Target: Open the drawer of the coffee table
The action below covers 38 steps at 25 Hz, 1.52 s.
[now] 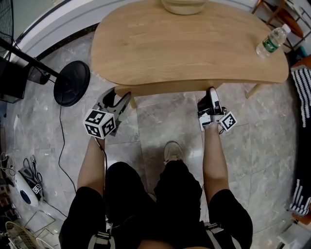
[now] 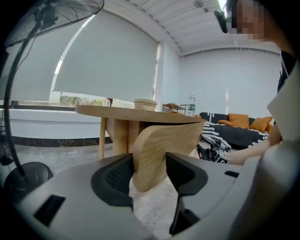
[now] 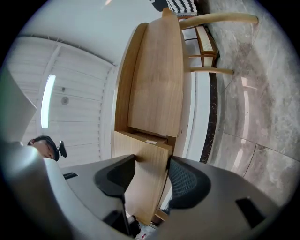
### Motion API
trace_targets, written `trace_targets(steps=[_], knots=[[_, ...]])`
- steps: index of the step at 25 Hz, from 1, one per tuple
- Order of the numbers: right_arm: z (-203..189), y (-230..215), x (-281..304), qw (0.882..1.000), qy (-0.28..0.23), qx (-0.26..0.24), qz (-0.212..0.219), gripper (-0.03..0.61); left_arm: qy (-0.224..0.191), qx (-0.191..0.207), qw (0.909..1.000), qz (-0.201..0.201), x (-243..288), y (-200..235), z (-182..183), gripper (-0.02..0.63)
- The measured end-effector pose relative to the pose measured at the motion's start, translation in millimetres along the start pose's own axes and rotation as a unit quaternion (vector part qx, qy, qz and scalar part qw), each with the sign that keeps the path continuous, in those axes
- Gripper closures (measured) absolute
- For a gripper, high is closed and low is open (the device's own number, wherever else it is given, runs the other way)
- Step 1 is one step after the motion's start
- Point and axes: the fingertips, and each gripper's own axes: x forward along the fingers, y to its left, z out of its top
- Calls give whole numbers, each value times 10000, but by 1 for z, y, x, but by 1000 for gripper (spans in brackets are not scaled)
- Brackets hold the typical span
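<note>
The light wooden coffee table [image 1: 184, 48] stands in front of me, and its drawer front [image 1: 165, 88] runs under the near edge. My left gripper [image 1: 119, 99] is at the left end of that front and my right gripper [image 1: 212, 95] is at the right end. In the left gripper view the rounded end of the drawer front [image 2: 164, 140] fills the gap of the left gripper [image 2: 149, 171], with both pads against the wood. The right gripper view shows the drawer front [image 3: 143, 154] between the jaws of the right gripper [image 3: 151, 171], pads touching both faces.
A water bottle [image 1: 272, 41] lies on the table's right end and a bowl [image 1: 183, 6] sits at its far edge. A black fan base [image 1: 72, 82] and its cable lie on the floor to the left. My shoe [image 1: 172, 151] rests on the tiles.
</note>
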Motion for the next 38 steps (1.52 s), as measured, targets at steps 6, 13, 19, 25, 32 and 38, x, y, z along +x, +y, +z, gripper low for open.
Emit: trace_targets(steps=[6, 13, 19, 25, 32, 38], knots=[[-7, 14, -23, 10000, -6, -71, -42, 339, 16, 130, 9999, -93, -20, -16, -8, 394], [-17, 29, -49, 9997, 82, -152, -176, 341, 112, 190, 9997, -126, -42, -34, -17, 399], [-25, 44, -71, 9995, 71, -129, -282, 341, 182, 186, 9995, -149, -62, -49, -23, 400], [-37, 62, -97, 9993, 80, -174, -319, 341, 243, 238, 9992, -229, -88, -65, -32, 403], [-40, 67, -110, 9993, 64, -190, -309, 341, 219, 297, 9989, -289, -98, -76, -38, 410], [-41, 65, -115, 9992, 7, -95, -397, 341, 280, 323, 9986, -318, -99, -78, -43, 413]])
